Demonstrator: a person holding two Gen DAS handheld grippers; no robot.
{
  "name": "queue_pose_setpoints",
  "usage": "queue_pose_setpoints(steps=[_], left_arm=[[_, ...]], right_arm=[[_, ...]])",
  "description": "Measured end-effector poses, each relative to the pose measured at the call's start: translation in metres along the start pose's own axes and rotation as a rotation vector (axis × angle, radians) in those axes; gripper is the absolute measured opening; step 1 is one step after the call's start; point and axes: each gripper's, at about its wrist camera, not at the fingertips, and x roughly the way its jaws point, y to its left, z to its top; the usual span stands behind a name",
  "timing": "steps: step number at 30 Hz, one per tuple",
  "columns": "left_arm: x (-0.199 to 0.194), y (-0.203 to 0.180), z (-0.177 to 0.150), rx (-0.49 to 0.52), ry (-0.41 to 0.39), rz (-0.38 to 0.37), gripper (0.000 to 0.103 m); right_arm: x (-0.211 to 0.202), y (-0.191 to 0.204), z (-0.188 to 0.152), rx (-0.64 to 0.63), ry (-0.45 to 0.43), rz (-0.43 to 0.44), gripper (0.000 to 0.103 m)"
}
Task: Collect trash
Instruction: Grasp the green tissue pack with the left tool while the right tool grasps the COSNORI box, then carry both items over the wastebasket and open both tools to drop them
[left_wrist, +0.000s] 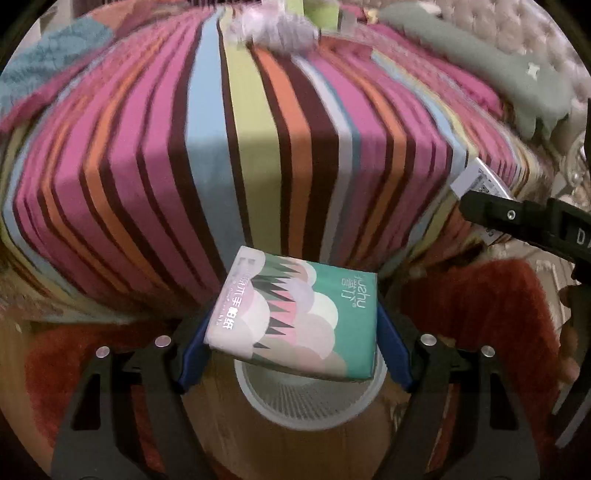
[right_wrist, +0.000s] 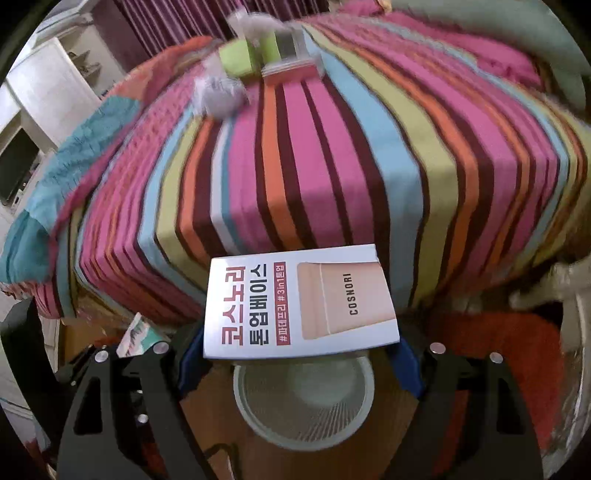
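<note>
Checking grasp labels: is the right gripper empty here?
No. The right gripper holds a white Cosnori box between its blue pads, above the white bin.

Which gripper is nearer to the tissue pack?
Left. The left gripper holds the tissue pack over the bin; the right gripper, beside it, holds a white box.
</note>
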Motion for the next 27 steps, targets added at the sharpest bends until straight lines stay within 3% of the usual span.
queue_pose_setpoints(steps=[5,17,27], left_arm=[[0.035,-0.004,-0.024,-0.016,0.145,-0.03,0.075],[0.112,-0.003,-0.04,-0.094,0.389,-0.049,0.075],[0.165,0.003,-0.059,-0.16,0.506,-0.05,0.075]], right_arm=[[0.031,-0.003,-0.022,0.036,0.108,0.001,0.078],[0.101,-0.013,-0.047,0.092,0.327,0.006,0.078],[0.151,-0.034,-0.07,0.197,0.476,-0.008,0.078]])
